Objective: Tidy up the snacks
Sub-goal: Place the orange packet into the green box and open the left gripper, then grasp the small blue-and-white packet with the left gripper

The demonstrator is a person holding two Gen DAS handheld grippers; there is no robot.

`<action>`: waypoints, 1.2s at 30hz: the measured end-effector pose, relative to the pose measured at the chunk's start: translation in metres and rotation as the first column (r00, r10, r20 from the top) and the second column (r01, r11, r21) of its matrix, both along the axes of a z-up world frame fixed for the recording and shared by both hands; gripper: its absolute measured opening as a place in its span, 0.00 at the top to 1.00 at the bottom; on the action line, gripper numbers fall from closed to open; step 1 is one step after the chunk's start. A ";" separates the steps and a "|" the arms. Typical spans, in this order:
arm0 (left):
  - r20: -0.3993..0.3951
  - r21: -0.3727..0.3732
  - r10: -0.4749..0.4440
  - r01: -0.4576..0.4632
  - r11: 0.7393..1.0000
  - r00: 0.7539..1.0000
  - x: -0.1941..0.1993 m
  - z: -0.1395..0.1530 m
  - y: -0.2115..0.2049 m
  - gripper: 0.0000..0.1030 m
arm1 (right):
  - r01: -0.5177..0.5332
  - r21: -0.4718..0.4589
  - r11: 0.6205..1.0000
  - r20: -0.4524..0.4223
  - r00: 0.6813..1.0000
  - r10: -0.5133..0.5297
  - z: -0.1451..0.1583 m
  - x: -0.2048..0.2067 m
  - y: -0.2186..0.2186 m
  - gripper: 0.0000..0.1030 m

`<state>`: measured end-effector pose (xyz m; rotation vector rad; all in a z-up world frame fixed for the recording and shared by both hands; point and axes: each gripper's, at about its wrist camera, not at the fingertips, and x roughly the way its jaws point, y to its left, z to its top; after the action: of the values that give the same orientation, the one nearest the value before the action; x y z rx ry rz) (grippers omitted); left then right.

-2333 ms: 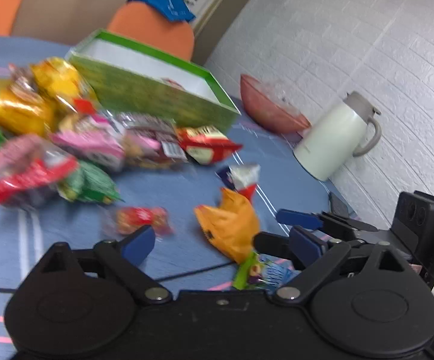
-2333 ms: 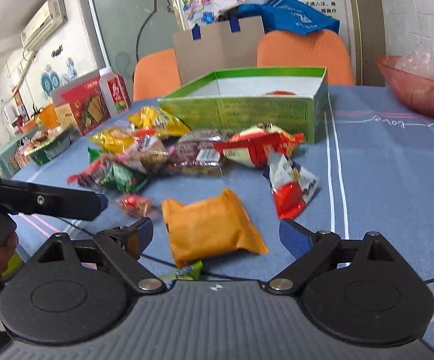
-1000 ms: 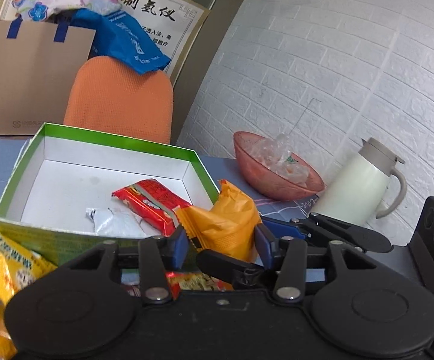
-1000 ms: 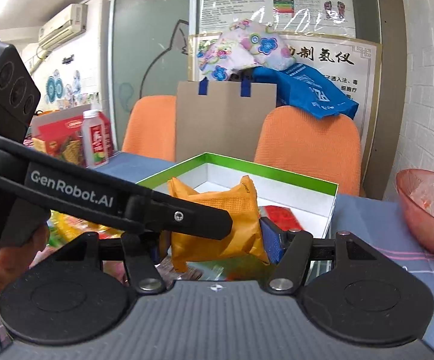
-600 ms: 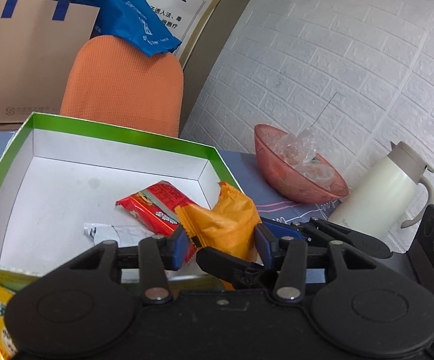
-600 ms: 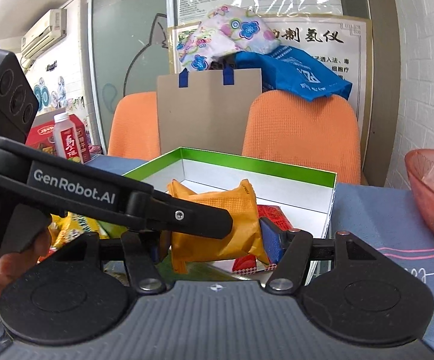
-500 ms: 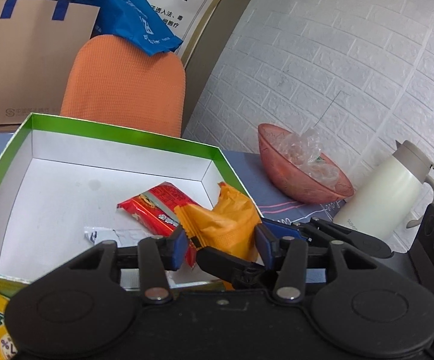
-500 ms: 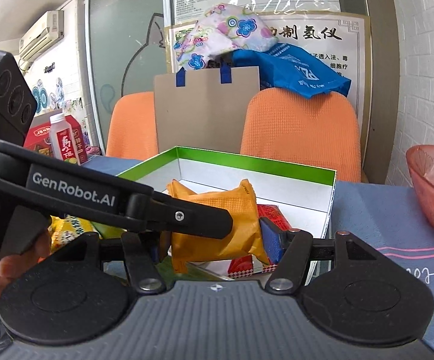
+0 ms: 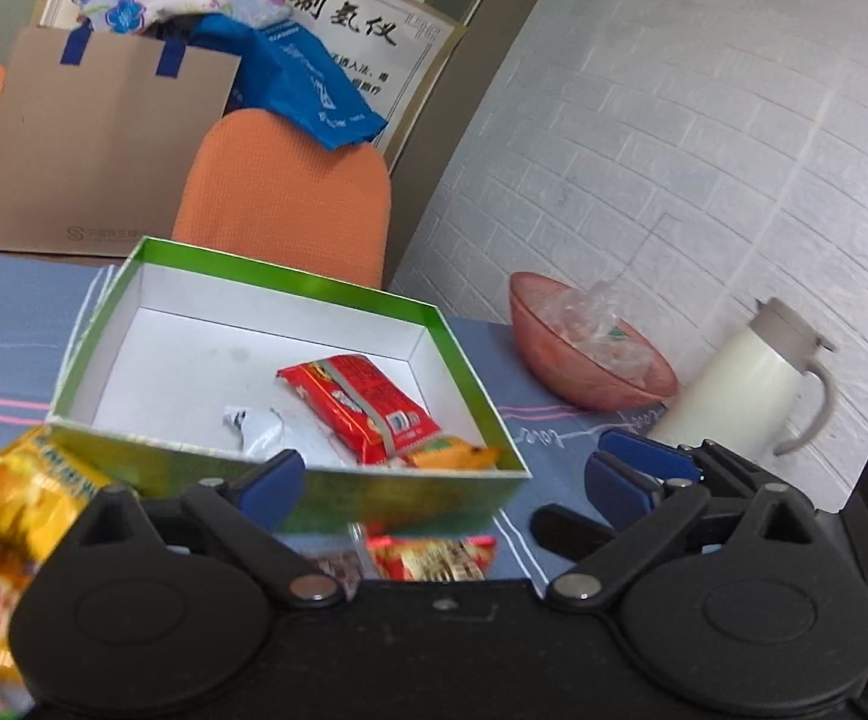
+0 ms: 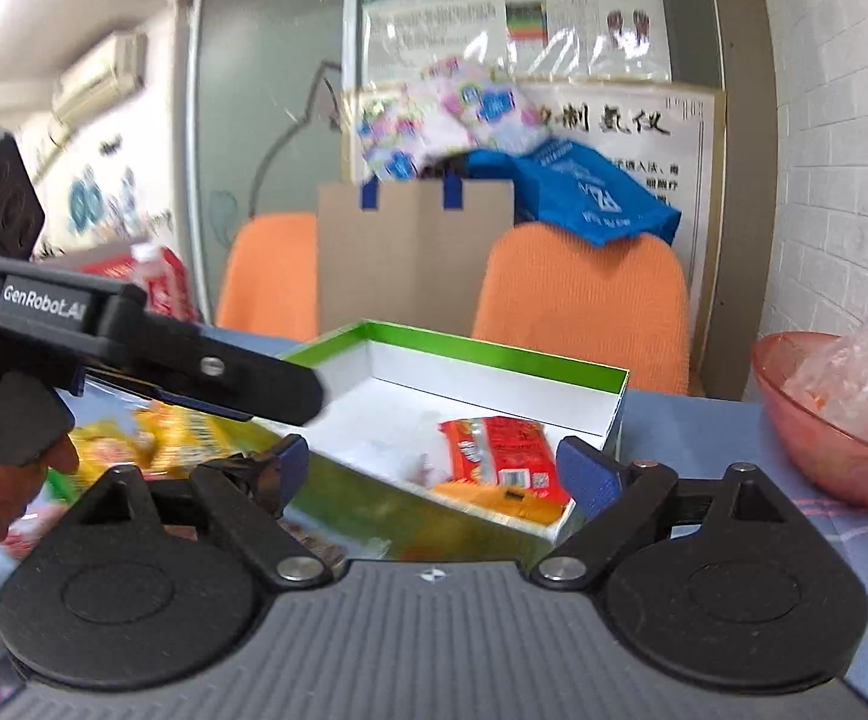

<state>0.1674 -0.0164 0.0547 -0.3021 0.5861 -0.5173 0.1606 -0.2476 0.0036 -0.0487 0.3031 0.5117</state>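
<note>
Left gripper (image 9: 442, 480) jaws opening wide, nothing between. Right gripper (image 10: 442, 471) jaws opening wide too, holding nothing. Orange snack pack (image 9: 454, 455) lying in near corner of green box (image 9: 290, 285), touching red snack pack (image 9: 359, 399). Loose snacks (image 9: 26, 498) outside box. Farther off: pink bowl (image 9: 583, 369), white jug (image 9: 733, 384).

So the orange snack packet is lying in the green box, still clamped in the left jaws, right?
Not quite. The orange snack packet does lie in the green box, but the left gripper has its jaws opening, with nothing between them, as the left wrist view shows.
</note>
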 end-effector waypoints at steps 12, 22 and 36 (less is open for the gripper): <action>-0.012 0.054 -0.183 0.183 0.982 0.983 -0.128 -0.035 -0.027 0.00 | 0.046 -0.178 0.983 0.004 0.999 -0.046 -0.039 -0.091 -0.031 0.00; -0.121 0.196 -0.281 0.301 0.933 0.952 -0.147 -0.090 -0.083 0.00 | 0.061 -0.107 0.992 -0.050 0.997 -0.066 -0.053 -0.102 -0.046 0.00; -0.111 0.197 -0.144 0.164 0.967 0.983 -0.112 -0.093 -0.053 0.49 | -0.023 -0.145 0.989 -0.152 0.988 0.001 -0.075 -0.044 -0.006 0.00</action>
<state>0.0553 -0.0690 -0.0380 -0.0853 0.7548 -0.5893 0.1162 -0.2536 -0.0714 -0.1544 0.4893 0.5057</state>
